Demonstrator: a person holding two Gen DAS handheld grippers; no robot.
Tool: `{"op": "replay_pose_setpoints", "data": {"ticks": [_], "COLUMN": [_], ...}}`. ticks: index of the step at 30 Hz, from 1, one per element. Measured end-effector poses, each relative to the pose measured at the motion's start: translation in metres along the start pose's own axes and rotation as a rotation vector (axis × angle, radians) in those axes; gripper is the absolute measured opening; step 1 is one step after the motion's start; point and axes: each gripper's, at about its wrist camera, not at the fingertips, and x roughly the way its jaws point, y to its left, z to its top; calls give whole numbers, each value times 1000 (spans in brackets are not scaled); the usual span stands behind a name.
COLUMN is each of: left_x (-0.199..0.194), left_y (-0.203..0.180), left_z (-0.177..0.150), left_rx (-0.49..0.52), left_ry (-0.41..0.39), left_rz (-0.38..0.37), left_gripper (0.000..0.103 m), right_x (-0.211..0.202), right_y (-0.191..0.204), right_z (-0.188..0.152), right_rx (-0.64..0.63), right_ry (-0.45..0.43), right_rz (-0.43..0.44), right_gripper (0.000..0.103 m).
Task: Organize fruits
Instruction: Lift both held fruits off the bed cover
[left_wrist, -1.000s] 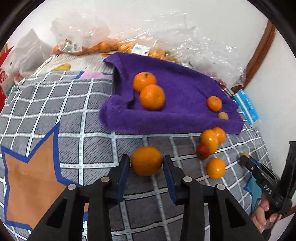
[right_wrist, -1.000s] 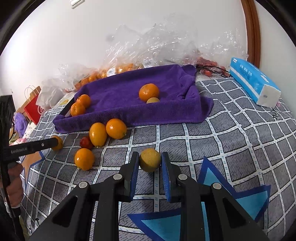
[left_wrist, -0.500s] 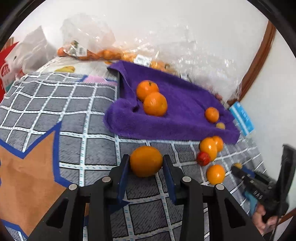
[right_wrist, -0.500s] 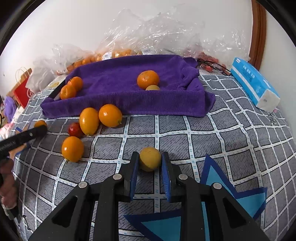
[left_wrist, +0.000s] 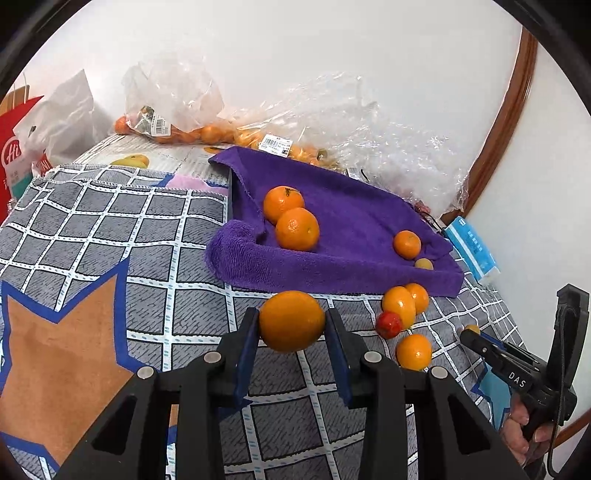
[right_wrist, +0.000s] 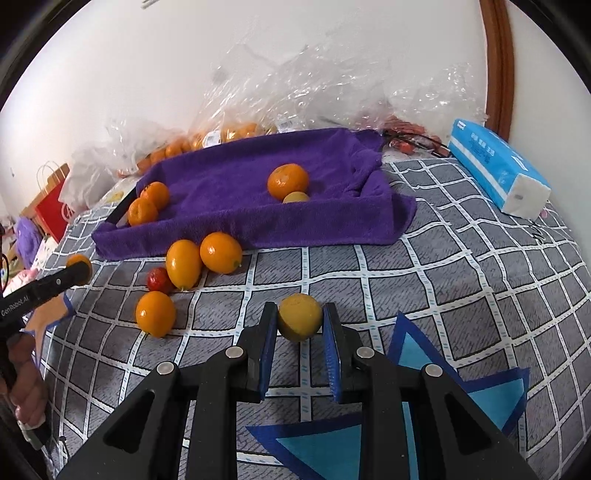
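I am clamping an orange (left_wrist: 291, 320) in my left gripper (left_wrist: 291, 332) and a yellowish fruit (right_wrist: 299, 321) in my right gripper (right_wrist: 300, 328), keeping both squeezes gentle while carrying them toward the purple towel tray (left_wrist: 354, 221) at twelve o'clock.

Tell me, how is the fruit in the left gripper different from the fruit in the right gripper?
The orange in the left gripper is deep orange; the yellow fruit in the right gripper is paler and yellowish. The orange looks bigger and spreads its gripper wider than the yellow fruit does. Both are round and pinched between blue pads.
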Motion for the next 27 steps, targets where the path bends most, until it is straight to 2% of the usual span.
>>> {"op": "replay_pose_setpoints", "data": {"ticks": [11,15,22,24,27], "left_x": [-5,-7,-15,-19,-27], "left_y": [-2,-2,-3,-5,-6], "left_z": [-1,-2,0,3,11], "left_rx": [5,-3,10,8,-16], "left_ry": [-22,-33,-63,-68,-63], "left_rz": [-10,-10,-30,-11,-39], "left_gripper": [34,34,34,34,34], "right_x": [-6,-13,-35,-43,-49], "right_y": [-3,3,19,21,24], "right_z": [-1,-2,8,15,27], "right_rx": [19,-5,-19,-19,-16], "right_ry": [-32,-49,-69,-82,-94], "right_rz": [6,-40,13,27,32], "right_gripper": [24,24,24,24,24]}}
